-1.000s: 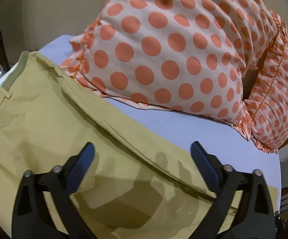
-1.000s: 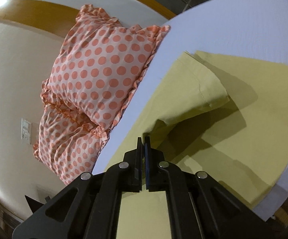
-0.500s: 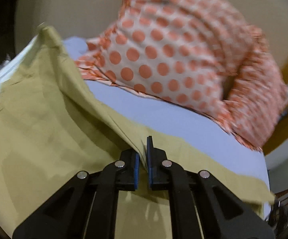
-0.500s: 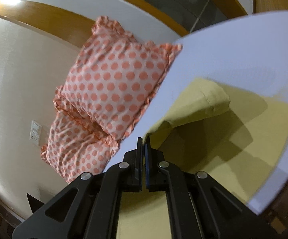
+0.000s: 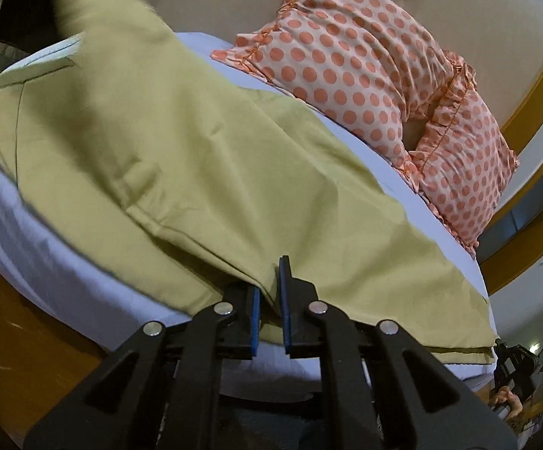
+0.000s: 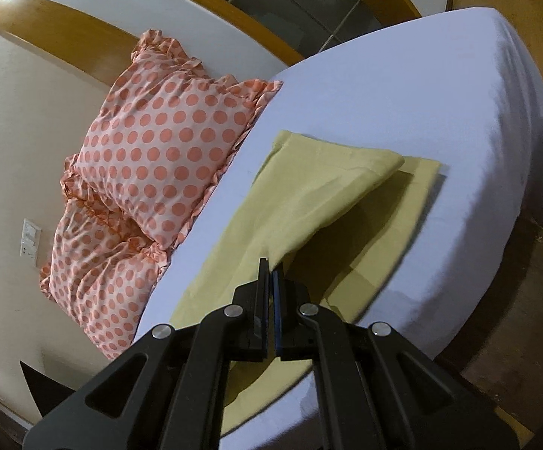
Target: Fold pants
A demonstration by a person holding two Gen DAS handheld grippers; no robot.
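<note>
— Left wrist view: where are the pants (image 5: pixel 203 157)?

— On the bed (image 6: pixel 402 86), beside the dotted pillows (image 6: pixel 158 142). My left gripper (image 5: pixel 269 300) jaws pinch their lifted edge; the far end looks blurred.

— And the right gripper (image 6: pixel 270 285)?

— Clamped on a raised fold.

From my left wrist camera I look low and close across the bed (image 5: pixel 38 262) toward the pillows (image 5: pixel 365 75), while my right wrist camera looks down from higher, sharing those pillows (image 6: pixel 166 142).
</note>
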